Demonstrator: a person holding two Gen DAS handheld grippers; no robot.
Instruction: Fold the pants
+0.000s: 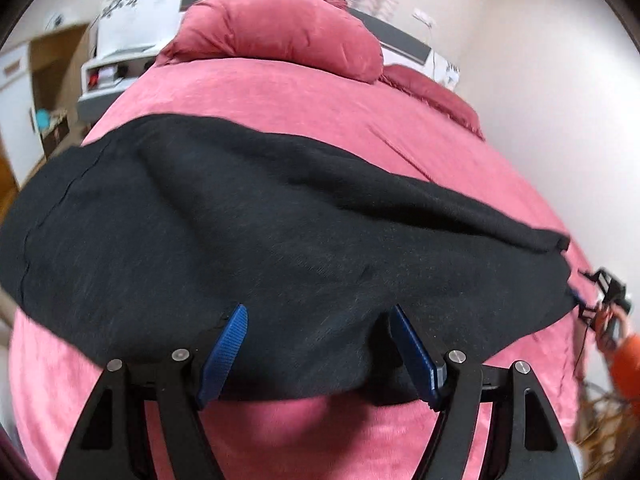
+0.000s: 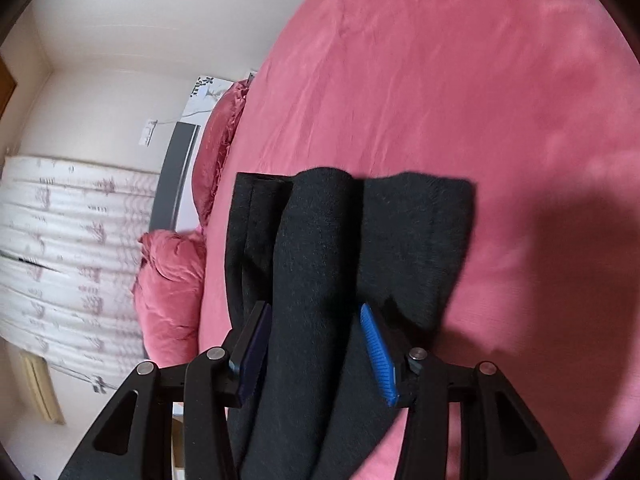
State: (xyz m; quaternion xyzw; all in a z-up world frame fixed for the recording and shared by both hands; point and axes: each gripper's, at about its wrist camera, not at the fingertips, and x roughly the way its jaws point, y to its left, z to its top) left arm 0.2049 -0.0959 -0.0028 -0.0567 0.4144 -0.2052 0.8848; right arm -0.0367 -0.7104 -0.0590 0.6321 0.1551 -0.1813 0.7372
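Note:
The black pants (image 1: 260, 232) lie spread across a pink bed (image 1: 320, 100). In the left wrist view my left gripper (image 1: 316, 320) is at their near edge, its blue pads (image 1: 224, 356) wide apart with a bulge of black cloth between them. In the right wrist view my right gripper (image 2: 316, 316) has a thick fold of the pants (image 2: 312, 280) running between its blue pads (image 2: 378, 352), lifted off the bed. The right gripper also shows small at the right edge of the left wrist view (image 1: 608, 292).
Pink pillows (image 1: 280, 28) lie at the bed's head, with a white and grey headboard (image 1: 140, 12) behind. A wooden wardrobe (image 1: 24, 92) stands at the left. A white wall (image 1: 560, 80) runs along the right side of the bed.

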